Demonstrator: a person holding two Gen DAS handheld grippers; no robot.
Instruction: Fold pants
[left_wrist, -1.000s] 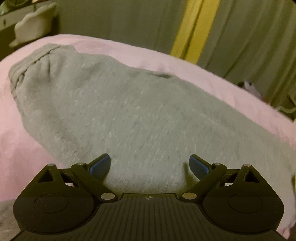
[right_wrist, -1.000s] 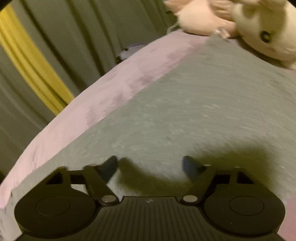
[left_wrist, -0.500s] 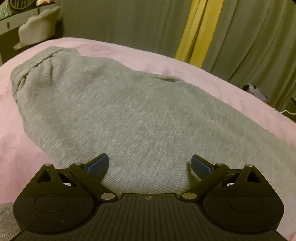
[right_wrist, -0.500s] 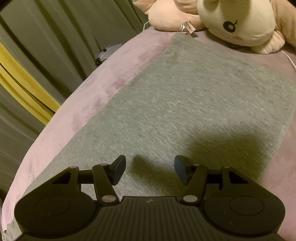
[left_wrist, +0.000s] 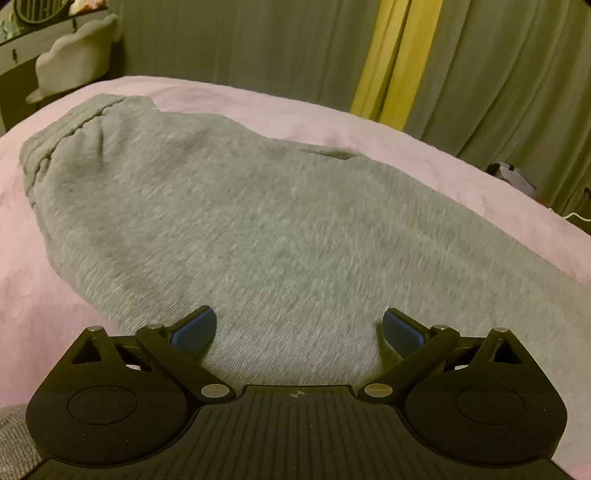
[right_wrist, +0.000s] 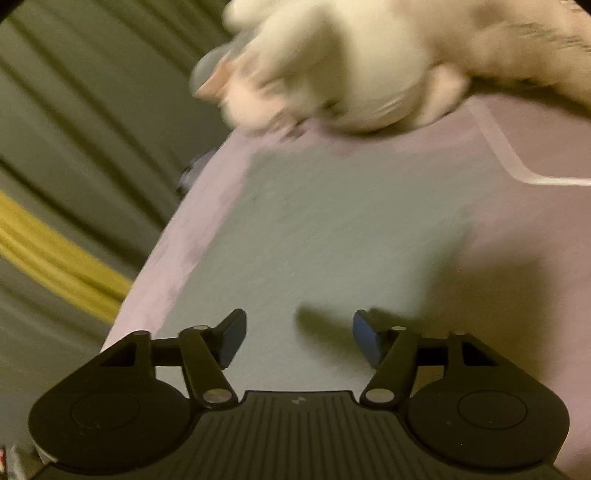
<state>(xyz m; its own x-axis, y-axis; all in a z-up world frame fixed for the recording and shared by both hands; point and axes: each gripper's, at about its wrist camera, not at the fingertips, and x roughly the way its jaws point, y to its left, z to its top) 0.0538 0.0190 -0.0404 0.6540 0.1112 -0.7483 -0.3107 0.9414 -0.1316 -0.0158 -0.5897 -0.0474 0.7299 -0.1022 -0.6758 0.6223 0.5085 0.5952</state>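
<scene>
Grey sweat fabric fills both views: the pants (left_wrist: 266, 236) lie flat on a pink bed cover (left_wrist: 461, 162), the ribbed waistband or cuff end (left_wrist: 48, 147) bunched at the far left of the left wrist view. The left gripper (left_wrist: 299, 328) hangs over the cloth with its jaws wide and nothing between them. The right gripper (right_wrist: 299, 339) is also empty; its jaws have just been opening and now stand fairly wide above the grey cloth near its far edge. To do this step well, I judge each gripper should come down on an edge or corner, pinch all layers together, and lift evenly so the fold lands square. The right wrist view is badly smeared, so the pale plush toy (right_wrist: 332, 66) by the pants' end is only a blur, and where the cloth ends is hard to tell. Neither view shows the whole garment.
</scene>
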